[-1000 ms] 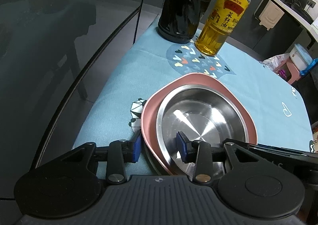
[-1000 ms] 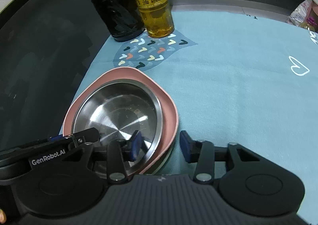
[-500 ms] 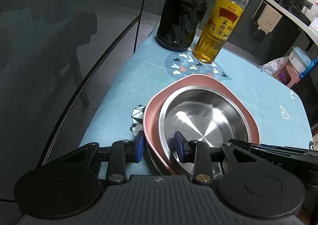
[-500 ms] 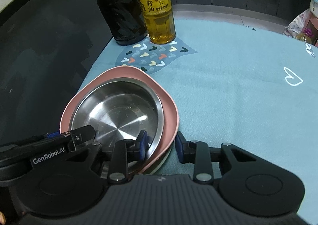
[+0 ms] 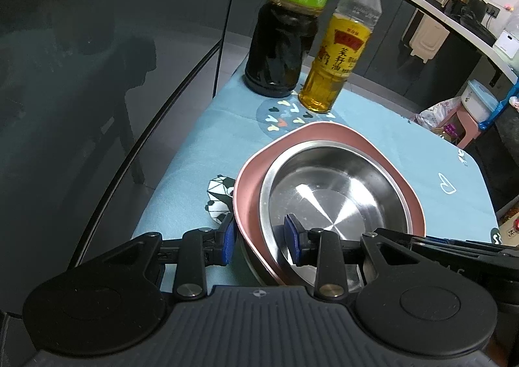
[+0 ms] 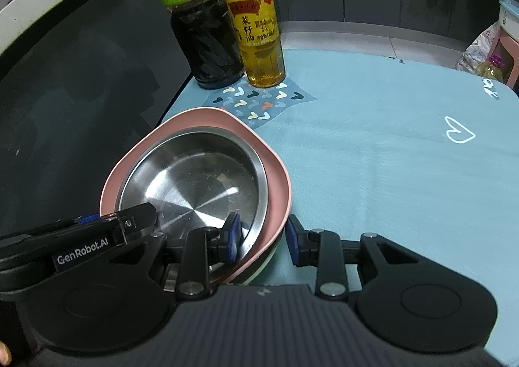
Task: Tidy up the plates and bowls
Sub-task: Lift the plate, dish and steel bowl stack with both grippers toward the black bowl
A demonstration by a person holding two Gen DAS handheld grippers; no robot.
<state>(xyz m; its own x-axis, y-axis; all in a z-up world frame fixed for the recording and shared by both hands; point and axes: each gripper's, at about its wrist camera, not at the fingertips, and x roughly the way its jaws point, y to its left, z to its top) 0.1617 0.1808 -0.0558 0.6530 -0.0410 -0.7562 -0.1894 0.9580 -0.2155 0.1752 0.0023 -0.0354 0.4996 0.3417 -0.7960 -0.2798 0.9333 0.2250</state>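
Observation:
A steel bowl (image 5: 334,198) sits inside a pink plate (image 5: 324,133), with more dishes stacked underneath. My left gripper (image 5: 259,238) is shut on the stack's near left rim, one pad outside and one inside the bowl. My right gripper (image 6: 264,237) is shut on the near right rim of the same stack: pink plate (image 6: 279,172), steel bowl (image 6: 201,182). The stack appears lifted and tilted above the blue tablecloth (image 6: 389,156). A pale green rim (image 6: 264,266) shows under the pink plate.
A dark vinegar bottle (image 5: 285,42) and a yellow oil bottle (image 5: 337,52) stand at the cloth's far left corner, just beyond the stack. The table's left edge (image 5: 181,152) drops to a dark floor. A counter with appliances (image 5: 454,3) runs behind.
Both grippers have closed from open onto the stack's rim. The stack has risen and tilted, and both cameras have lifted so the bottles show in full.

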